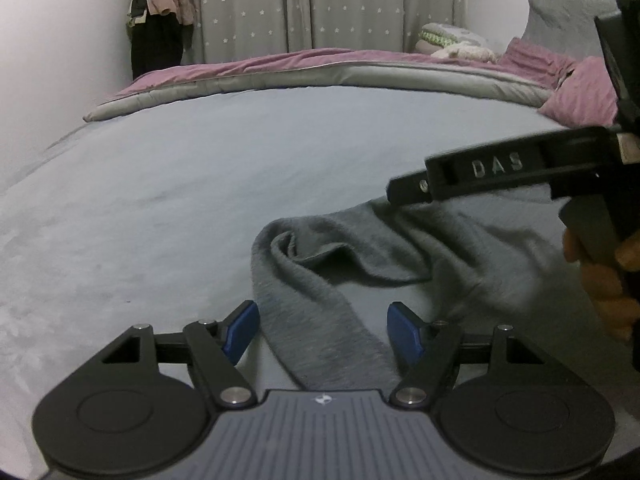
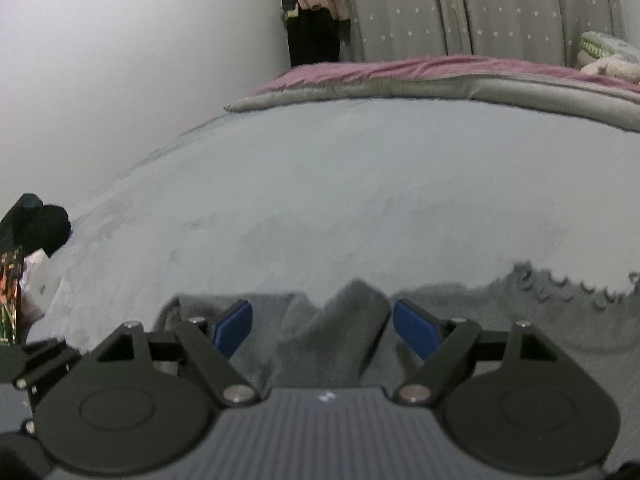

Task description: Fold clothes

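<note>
Left wrist view: the left gripper (image 1: 322,330) is hovering low over the bed (image 1: 180,184) with its blue pads spread wide and nothing between them but air; a long strip of the grey garment (image 1: 360,264) is running between the open fingers and under the gripper's body. The garment is lying crumpled on the bed's near right part, one end curled into a loop. The right gripper (image 1: 404,196) is reaching in from the right, its tip low at the cloth's raised edge; from this side I cannot tell how its jaws are standing.

Right wrist view: the right gripper (image 2: 322,326) is showing its pads parted, released, with a peaked fold of the garment (image 2: 344,320) standing up between them and close to the right pad. Further right the cloth's scalloped edge (image 2: 560,280) is lying flat on the bed (image 2: 320,184).

The fabric is looking soft, fuzzy and light, so it is likely sagging and stretching when lifted. Pinching an edge or corner rather than a loose mid-fold is probably giving better control, with both grippers well apart to keep it taut.
</note>
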`<act>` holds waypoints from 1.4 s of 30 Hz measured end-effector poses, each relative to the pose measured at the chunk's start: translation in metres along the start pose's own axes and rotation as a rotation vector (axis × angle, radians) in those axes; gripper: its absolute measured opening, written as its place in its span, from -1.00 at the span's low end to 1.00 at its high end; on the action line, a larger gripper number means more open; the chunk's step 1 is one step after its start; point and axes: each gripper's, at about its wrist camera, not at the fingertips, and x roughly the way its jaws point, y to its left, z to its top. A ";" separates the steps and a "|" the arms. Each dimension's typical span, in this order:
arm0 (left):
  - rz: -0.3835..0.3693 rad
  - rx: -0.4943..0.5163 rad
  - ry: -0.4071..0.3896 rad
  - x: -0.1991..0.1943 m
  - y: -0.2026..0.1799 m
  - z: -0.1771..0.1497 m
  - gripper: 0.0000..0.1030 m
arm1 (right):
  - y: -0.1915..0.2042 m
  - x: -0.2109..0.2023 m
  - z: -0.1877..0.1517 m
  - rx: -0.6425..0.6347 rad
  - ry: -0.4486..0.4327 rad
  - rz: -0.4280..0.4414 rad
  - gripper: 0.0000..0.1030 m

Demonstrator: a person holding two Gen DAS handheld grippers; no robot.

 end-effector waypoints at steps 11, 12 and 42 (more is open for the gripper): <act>0.025 -0.067 0.001 0.003 0.005 -0.001 0.00 | -0.011 0.009 -0.014 0.079 0.017 0.029 0.60; 0.027 -0.080 0.000 0.004 0.007 -0.001 -0.09 | -0.012 0.009 -0.015 0.087 0.018 0.032 0.60; 0.327 -0.274 -0.292 -0.019 0.070 0.004 -0.75 | -0.023 -0.007 -0.015 0.126 -0.027 0.028 0.60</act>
